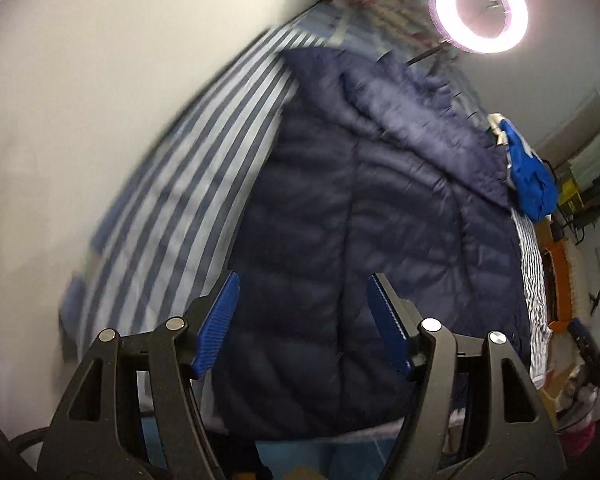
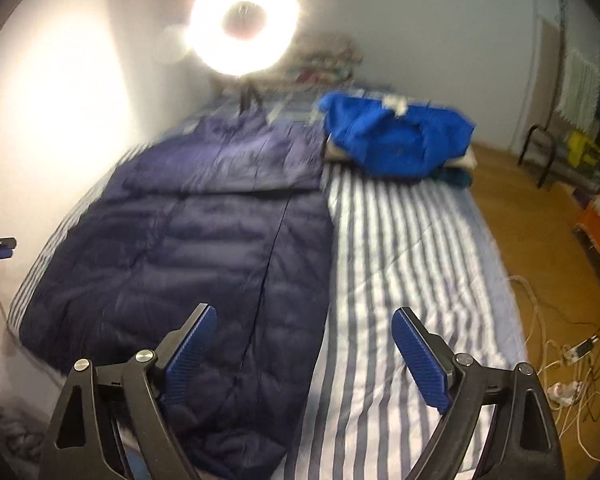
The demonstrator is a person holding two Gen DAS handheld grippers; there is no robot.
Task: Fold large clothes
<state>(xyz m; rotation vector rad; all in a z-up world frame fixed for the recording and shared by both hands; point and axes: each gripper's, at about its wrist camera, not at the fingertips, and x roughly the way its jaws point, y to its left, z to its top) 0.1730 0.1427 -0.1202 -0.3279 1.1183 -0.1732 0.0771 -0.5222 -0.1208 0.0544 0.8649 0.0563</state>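
Striped bed (image 2: 400,240) fills both views. Nearest, left gripper (image 1: 302,322) and right gripper (image 2: 304,354) hang spread and empty above the jacket (image 2: 204,248), lying flat with sleeves seemingly tucked in; lengthwise folds remain. Only the right view shows the blue pile (image 2: 396,136) fully, plus floor cables (image 2: 556,364).

Both grippers open, nothing held

The left gripper (image 1: 302,322) points steeply down, its two blue ribbed pads (image 1: 216,324) spread apart with nothing pinched between them; black finger links and silver pivot pins frame the bottom of its view. The right gripper (image 2: 304,356) also tilts downward, its blue pads (image 2: 420,360) set wider apart, nothing between them. A dark tip of the left gripper shows at the left edge of the right wrist view.
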